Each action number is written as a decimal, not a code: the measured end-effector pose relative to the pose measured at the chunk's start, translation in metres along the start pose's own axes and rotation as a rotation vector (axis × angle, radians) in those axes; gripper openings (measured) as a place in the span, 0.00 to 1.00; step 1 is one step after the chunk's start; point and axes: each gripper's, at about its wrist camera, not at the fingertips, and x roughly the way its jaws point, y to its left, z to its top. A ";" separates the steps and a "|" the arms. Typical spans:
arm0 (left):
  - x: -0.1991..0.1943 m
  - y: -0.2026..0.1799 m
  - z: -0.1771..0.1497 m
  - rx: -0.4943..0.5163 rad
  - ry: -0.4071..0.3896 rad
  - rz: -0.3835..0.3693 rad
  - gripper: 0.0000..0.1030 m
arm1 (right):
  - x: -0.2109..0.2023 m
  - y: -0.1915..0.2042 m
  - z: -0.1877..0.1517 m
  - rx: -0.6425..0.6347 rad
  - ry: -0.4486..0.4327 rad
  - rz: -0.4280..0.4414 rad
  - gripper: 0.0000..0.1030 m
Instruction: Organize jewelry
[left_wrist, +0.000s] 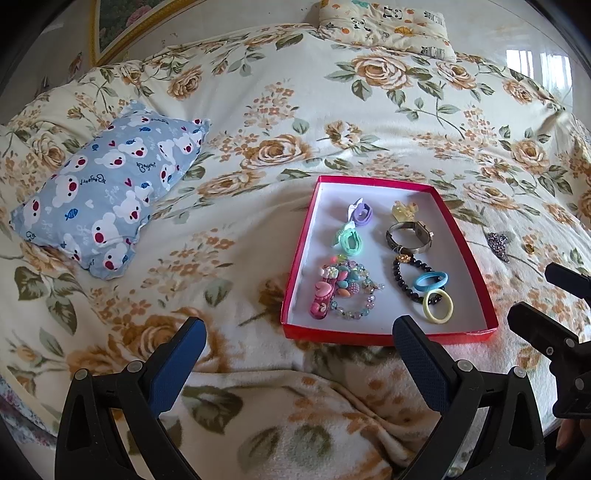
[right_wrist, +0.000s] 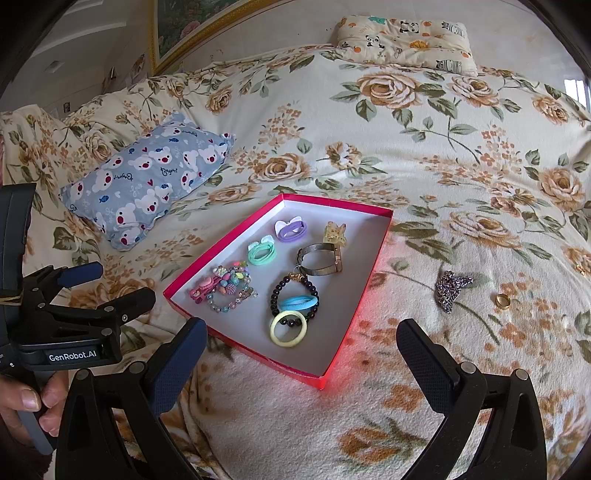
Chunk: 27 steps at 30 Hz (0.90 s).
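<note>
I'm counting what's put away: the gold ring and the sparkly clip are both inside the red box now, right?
No. In the right wrist view, the gold ring and the sparkly clip both lie on the blanket, outside the red box.

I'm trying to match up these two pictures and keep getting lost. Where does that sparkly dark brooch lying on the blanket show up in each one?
Left wrist view: the sparkly brooch lies far right, on the blanket just right of the red tray.
Right wrist view: the brooch lies right of centre, between the tray and a gold ring.
Shared landmark: the red tray; the brooch lies outside its right wall in both.
</note>
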 end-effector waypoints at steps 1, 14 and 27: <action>0.000 0.000 0.000 0.000 -0.001 0.000 0.99 | 0.000 0.000 0.000 0.000 0.000 0.001 1.00; 0.001 -0.003 0.000 0.002 0.001 -0.006 0.99 | 0.000 -0.001 0.000 0.002 0.000 0.001 1.00; 0.005 -0.006 0.001 0.005 0.007 -0.014 0.99 | 0.003 -0.005 -0.004 0.016 0.010 0.003 1.00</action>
